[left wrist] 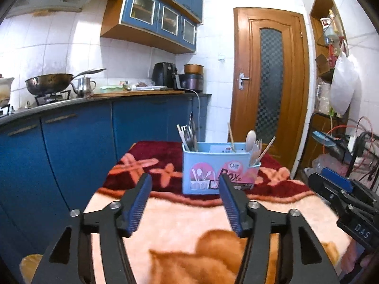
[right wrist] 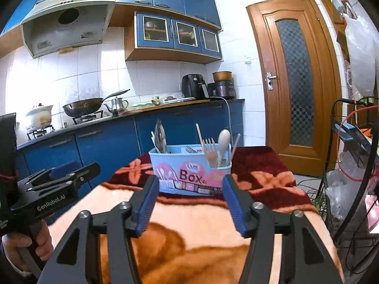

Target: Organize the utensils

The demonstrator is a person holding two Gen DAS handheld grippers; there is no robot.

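A light blue utensil box (left wrist: 213, 165) with pink "Box" labels stands upright on the blanket-covered table (left wrist: 184, 222), toward its far end. Metal forks (left wrist: 189, 133) lean in its left compartment. A white spoon (left wrist: 250, 137), a wooden fork and chopsticks stand in its right one. My left gripper (left wrist: 185, 177) is open and empty, short of the box. In the right wrist view the same box (right wrist: 189, 165) sits ahead with the wooden fork (right wrist: 209, 150) and spoon (right wrist: 223, 139). My right gripper (right wrist: 191, 178) is open too, nothing between its fingers. A hand (right wrist: 23, 248) holds the left gripper's handle.
A blue kitchen counter (left wrist: 71, 123) runs along the left with a wok (left wrist: 49, 84), a kettle and an air fryer (left wrist: 164, 74). A wooden door (left wrist: 270, 82) stands behind the table. A wire rack (right wrist: 350, 165) with bags and cables crowds the right side.
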